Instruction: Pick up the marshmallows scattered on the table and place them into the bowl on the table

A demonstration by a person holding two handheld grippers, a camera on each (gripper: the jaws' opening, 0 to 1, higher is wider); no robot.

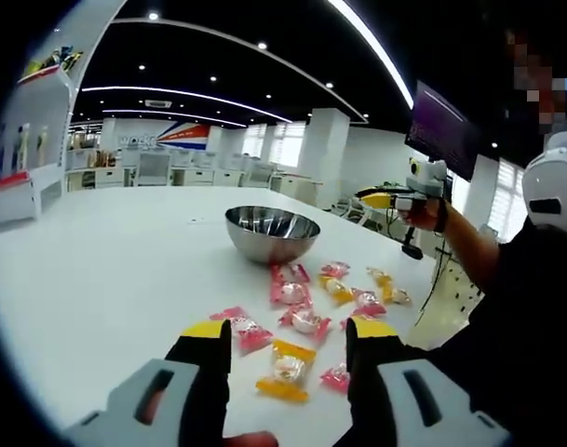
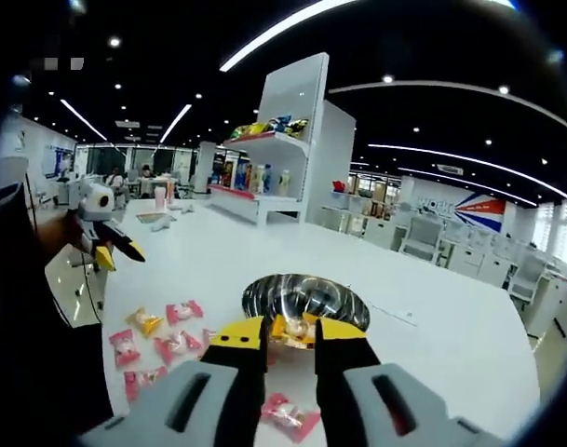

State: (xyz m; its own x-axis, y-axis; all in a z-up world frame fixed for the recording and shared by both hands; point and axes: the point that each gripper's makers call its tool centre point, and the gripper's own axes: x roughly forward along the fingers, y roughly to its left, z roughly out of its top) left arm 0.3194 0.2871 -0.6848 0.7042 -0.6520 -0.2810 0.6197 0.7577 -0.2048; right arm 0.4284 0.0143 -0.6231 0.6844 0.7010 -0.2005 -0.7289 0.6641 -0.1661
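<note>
Black grippers (image 1: 290, 335), yellow tips; black sleeve (image 1: 525, 307)

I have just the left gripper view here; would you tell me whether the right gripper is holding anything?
Observer: Yes, the right gripper appears to be pinching a yellow-wrapped marshmallow between its jaw tips.
Operator: Thank you. Where is the bowl relative to it?
Observer: In the right gripper view, the bowl sits straight ahead, just beyond the jaw tips.
Operator: Is anything lying beneath that gripper?
Observer: A pink marshmallow lies on the table, seen between its jaws.
</note>
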